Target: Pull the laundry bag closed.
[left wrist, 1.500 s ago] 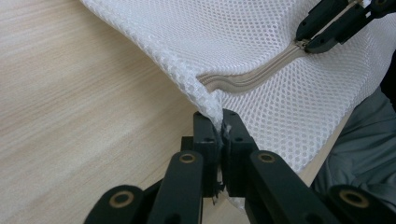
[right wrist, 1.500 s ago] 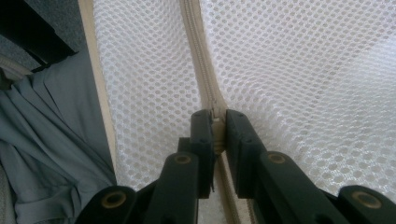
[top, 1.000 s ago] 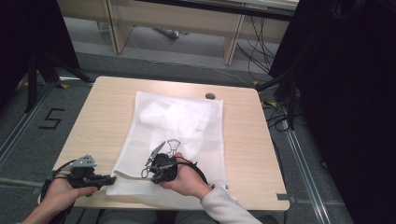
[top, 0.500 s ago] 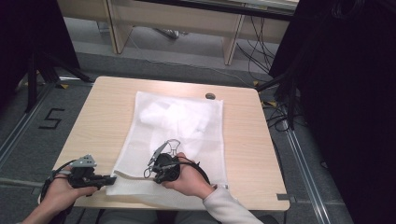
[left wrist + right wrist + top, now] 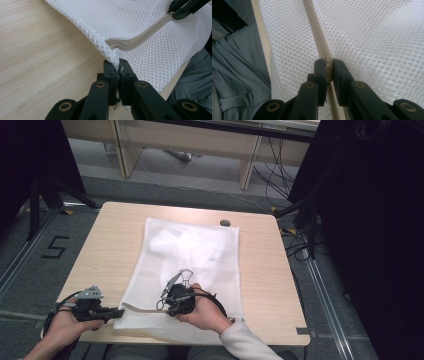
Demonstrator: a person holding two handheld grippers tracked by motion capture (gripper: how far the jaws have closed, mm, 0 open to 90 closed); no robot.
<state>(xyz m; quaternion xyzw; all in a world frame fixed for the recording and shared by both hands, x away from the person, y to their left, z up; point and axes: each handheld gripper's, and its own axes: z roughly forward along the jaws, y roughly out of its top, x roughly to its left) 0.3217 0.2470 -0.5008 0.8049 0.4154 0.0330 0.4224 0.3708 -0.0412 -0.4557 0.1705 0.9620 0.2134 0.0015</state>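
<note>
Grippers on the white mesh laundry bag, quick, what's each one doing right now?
Left gripper: shut on the corner of the white mesh laundry bag.
Right gripper: shut on the bag's beige zipper, at the slider.

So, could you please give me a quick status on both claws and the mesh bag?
Left claw shut on mesh laundry bag corner. Right claw shut on zipper pull. Nothing in the way.

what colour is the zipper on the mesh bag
Beige zipper on the white mesh bag, best seen in the right gripper view.
</note>
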